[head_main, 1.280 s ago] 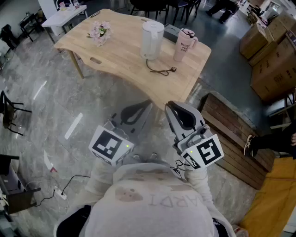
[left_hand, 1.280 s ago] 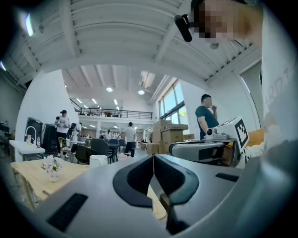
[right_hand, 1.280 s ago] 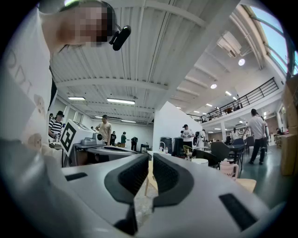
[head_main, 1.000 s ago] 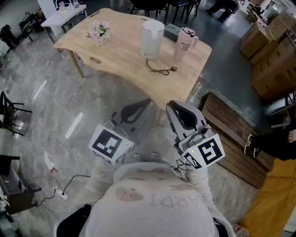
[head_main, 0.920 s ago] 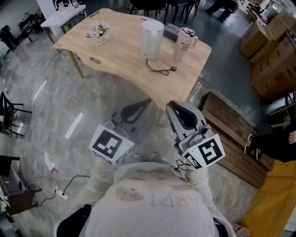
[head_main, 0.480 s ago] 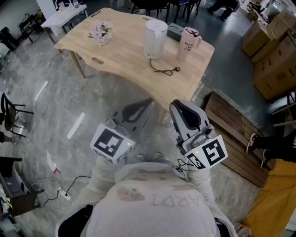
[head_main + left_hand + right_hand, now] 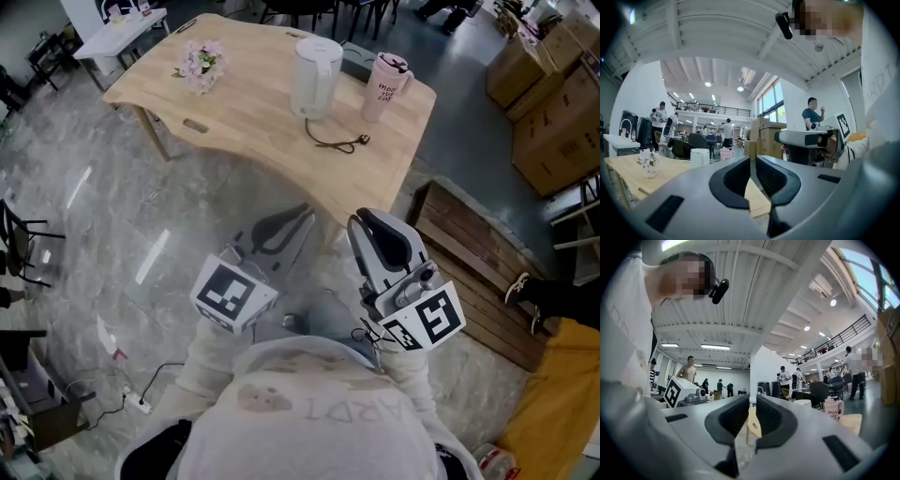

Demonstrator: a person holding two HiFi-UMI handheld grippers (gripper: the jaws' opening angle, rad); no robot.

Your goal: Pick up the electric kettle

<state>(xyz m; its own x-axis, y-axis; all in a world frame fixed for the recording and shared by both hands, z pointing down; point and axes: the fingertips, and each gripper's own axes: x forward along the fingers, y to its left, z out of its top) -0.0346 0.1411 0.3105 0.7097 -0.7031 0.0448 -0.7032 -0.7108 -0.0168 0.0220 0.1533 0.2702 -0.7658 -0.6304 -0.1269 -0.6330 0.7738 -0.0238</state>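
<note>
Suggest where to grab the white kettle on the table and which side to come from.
No handle shows on the kettle in any view; it may face away. It stands upright, a plain cylinder. Best guess: clamp its upper body with the left hand-held gripper, now shut, coming level from the near-left. The pink cup crowds its right and the cord lies in front.

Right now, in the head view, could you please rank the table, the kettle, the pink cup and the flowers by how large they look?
1. table, by far the largest.
2. kettle, taller and wider than the cup.
3. pink cup and flowers: these look about alike, so I would not rank one above the other.
</note>
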